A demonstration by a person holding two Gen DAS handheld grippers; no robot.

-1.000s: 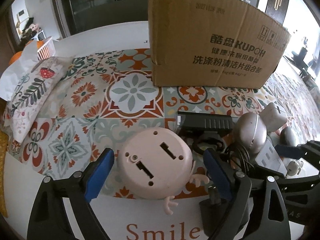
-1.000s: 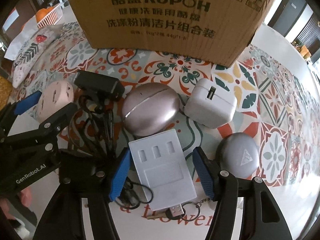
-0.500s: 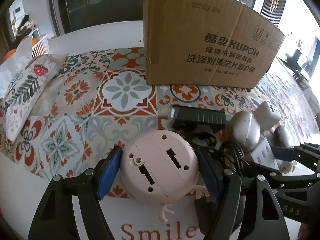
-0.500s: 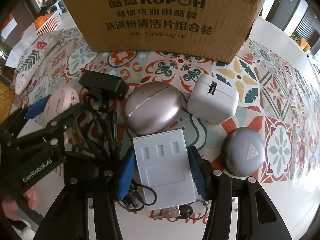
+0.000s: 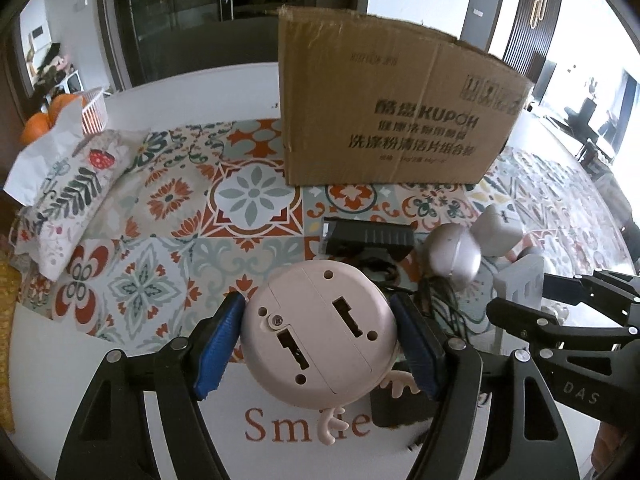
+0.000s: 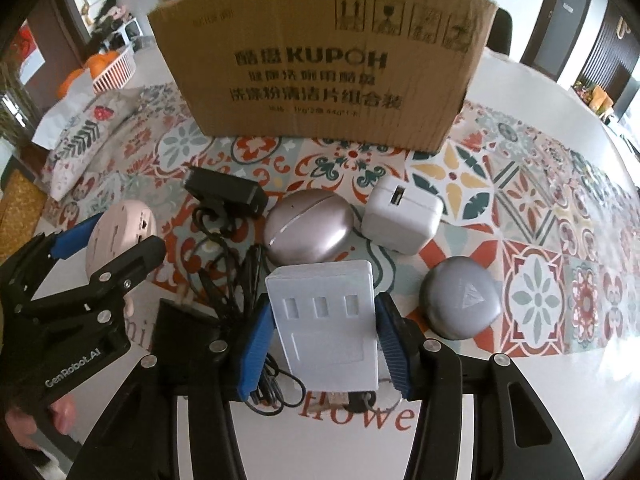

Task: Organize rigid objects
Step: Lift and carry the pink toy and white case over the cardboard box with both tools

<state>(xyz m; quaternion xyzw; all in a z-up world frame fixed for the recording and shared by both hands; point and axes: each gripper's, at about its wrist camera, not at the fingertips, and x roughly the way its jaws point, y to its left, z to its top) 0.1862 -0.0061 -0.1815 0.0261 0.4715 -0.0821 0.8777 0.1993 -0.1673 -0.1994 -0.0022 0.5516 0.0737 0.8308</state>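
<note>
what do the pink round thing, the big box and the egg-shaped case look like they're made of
Round pink gadget: apparently moulded matte plastic, showing a screw, seam and cut slots.
Big brown box: corrugated cardboard, with a frayed top edge and printed lettering.
Egg-shaped silvery-pink case: a satin metallic sheen with soft highlights; whether it is coated plastic or metal isn't clear.

This is a home, likely a dining room. A white round worktop (image 5: 192,80) carries a patterned tile-print cloth (image 5: 168,216). Left of the cardboard box (image 5: 384,104) stand a white basket (image 5: 94,114) with oranges (image 5: 38,130) and a floral cushion (image 5: 72,192); behind the box are dark glass doors (image 5: 180,16).
</note>
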